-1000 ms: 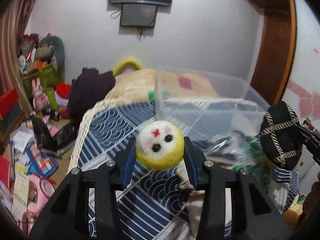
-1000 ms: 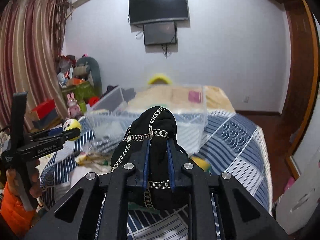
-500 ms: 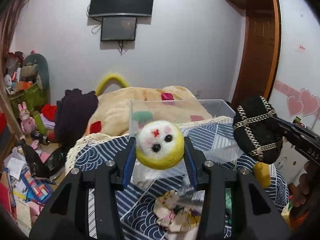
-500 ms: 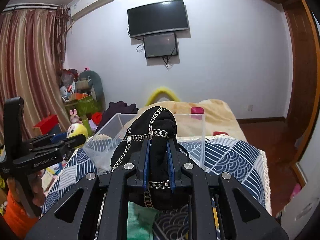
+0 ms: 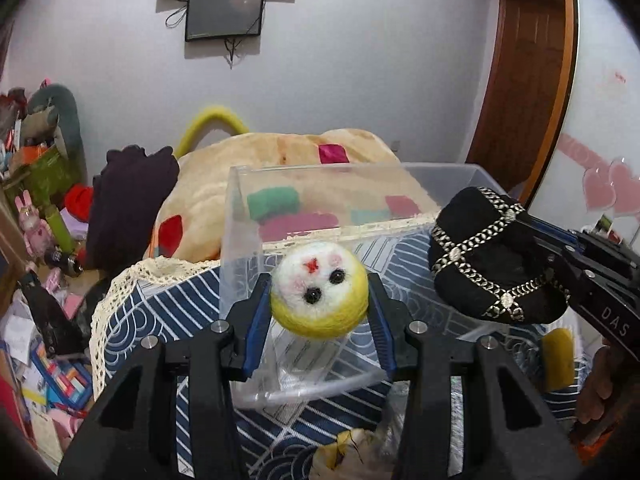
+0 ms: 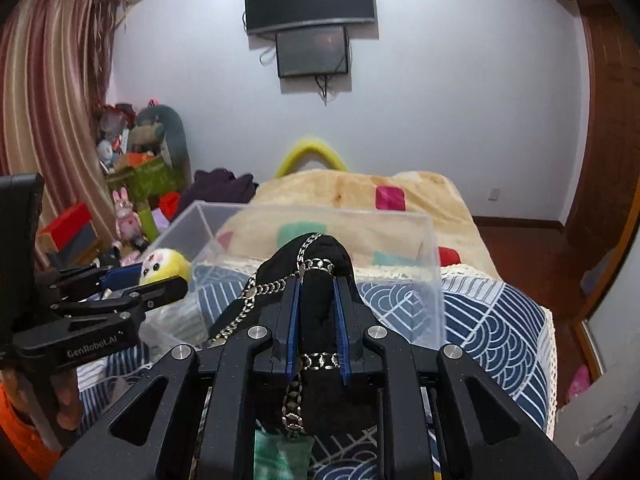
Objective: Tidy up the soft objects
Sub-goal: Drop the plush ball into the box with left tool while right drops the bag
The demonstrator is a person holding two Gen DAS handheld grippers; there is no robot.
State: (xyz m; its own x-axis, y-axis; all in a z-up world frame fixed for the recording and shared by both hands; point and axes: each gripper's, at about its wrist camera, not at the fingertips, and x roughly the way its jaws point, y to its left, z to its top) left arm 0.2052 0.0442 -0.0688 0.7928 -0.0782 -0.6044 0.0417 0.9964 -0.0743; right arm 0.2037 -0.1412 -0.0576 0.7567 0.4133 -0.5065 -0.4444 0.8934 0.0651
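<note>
My left gripper (image 5: 319, 320) is shut on a yellow and white felt ball (image 5: 319, 290) with a small face, held over the near edge of a clear plastic bin (image 5: 360, 184). My right gripper (image 6: 318, 312) is shut on a black soft pouch with silver chains (image 6: 316, 264), held above the same bin (image 6: 320, 216). The pouch also shows at the right in the left wrist view (image 5: 492, 256). The ball and left gripper show at the left in the right wrist view (image 6: 164, 266).
The bin stands on a bed with a blue patterned cover (image 5: 168, 312) and a beige blanket (image 5: 248, 168). A yellow soft piece (image 5: 558, 360) lies at the right. A dark garment (image 5: 128, 200) and cluttered toys (image 6: 128, 208) are at the left.
Both grippers have moved closer to the bin and a little lower, each still holding its object. The bin looks larger and nearer in both views.
</note>
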